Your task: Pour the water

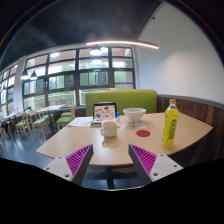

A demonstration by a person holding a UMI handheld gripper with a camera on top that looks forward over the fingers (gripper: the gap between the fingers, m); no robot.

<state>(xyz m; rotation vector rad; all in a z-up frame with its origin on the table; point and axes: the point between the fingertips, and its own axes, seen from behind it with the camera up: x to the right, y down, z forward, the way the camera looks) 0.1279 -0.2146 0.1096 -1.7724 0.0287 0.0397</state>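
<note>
Well beyond hand-held gripper point(112, 158): bottle point(171, 124).

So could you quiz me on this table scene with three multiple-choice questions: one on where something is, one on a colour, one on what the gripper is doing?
1. Where does the bottle stand on the table?
A. beyond the right finger, apart from the other things
B. inside the bowl
C. between the fingers

2. What colour is the small coaster beside the cup?
A. blue
B. red
C. white

3. What is the gripper at?
A. shut on the cup
B. shut on the bottle
C. open, holding nothing

Answers: 1 A, the bottle stands alone towards the table's right end. 2 B, the disc between cup and bottle is red. 3 C, the two purple pads stand wide apart with only tabletop between them.
</note>
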